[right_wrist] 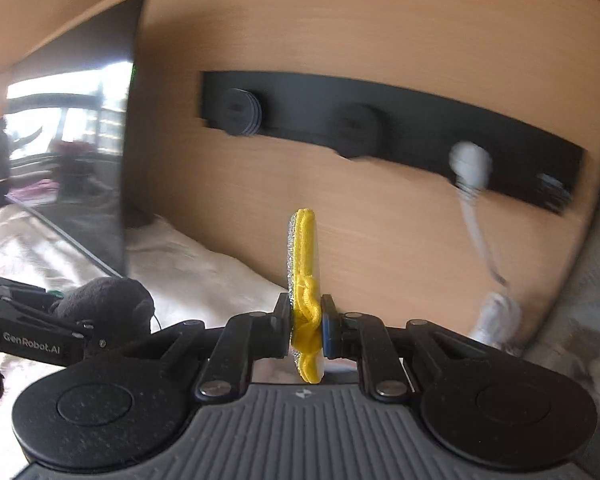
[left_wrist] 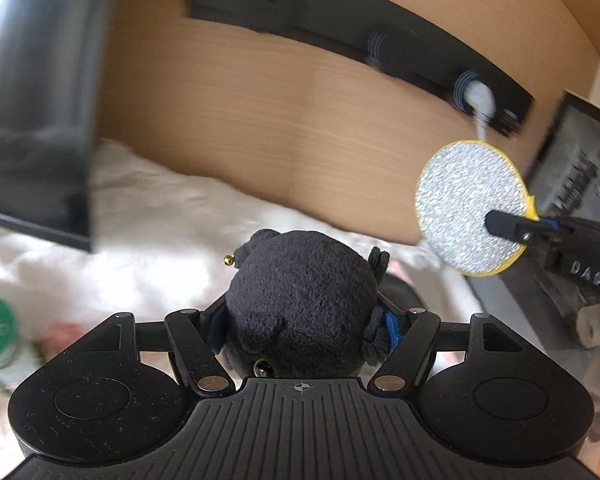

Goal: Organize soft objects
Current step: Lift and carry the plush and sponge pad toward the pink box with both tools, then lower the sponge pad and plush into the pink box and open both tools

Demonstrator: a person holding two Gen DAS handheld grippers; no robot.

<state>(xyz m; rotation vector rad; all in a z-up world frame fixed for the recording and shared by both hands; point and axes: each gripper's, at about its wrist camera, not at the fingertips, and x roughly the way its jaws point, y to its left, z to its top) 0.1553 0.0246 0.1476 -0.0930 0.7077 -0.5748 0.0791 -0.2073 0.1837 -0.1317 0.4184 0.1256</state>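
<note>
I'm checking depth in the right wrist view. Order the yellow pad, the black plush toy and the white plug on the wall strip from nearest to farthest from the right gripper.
1. Yellow pad: clamped edge-on between the right gripper pads, centre.
2. Black plush toy: lower left, in the left gripper.
3. White plug: on the wall strip, upper right.

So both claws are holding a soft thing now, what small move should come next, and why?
Probably carry both toward the white fluffy cover and lower them there before opening. The left claw grips the dark plush toy, and the right claw pinches the yellow-edged round pad edge-on. Both hang in the air before the wooden wall, so neither is placed yet.
</note>
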